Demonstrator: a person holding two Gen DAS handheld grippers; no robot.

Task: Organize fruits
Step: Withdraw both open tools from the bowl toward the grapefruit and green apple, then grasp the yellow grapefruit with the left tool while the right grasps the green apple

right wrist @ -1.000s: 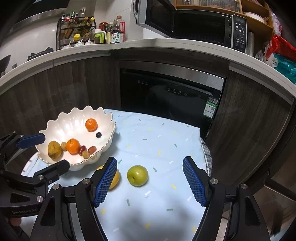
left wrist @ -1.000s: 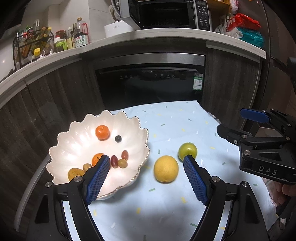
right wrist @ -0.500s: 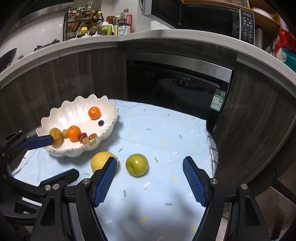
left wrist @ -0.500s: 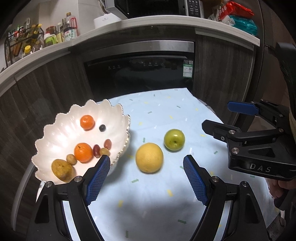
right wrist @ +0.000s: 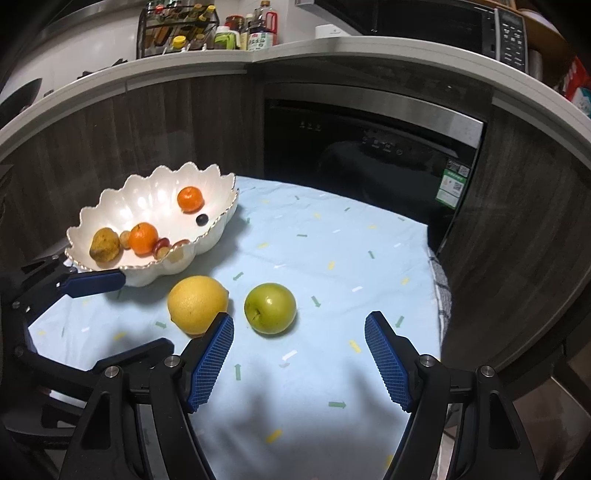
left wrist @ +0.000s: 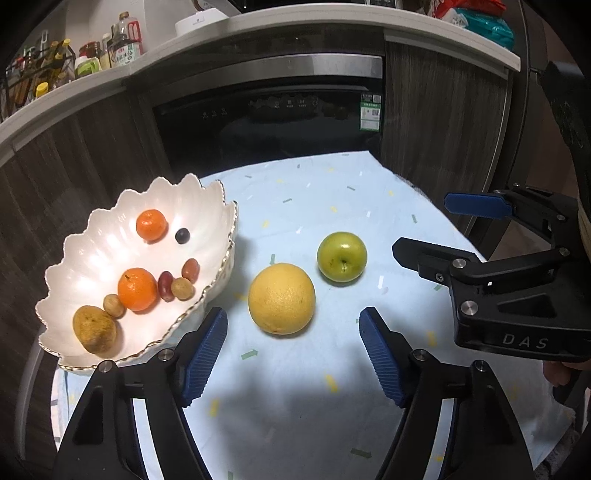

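A large yellow citrus and a green apple lie on the light blue cloth, right of a white scalloped bowl. The bowl holds two oranges, a brown fruit, grapes and a dark berry. My left gripper is open and empty, its jaws just short of the yellow citrus. My right gripper is open and empty, just short of the apple, with the citrus and the bowl to its left. The right gripper also shows in the left wrist view.
The cloth-covered table ends at the right and far side, before a dark oven and wood cabinets. A counter above carries bottles and a microwave.
Both grippers have moved down and closer to the fruit. The citrus now lies centred between my left jaws, and the apple sits larger ahead of my right gripper. The fruit has not moved.
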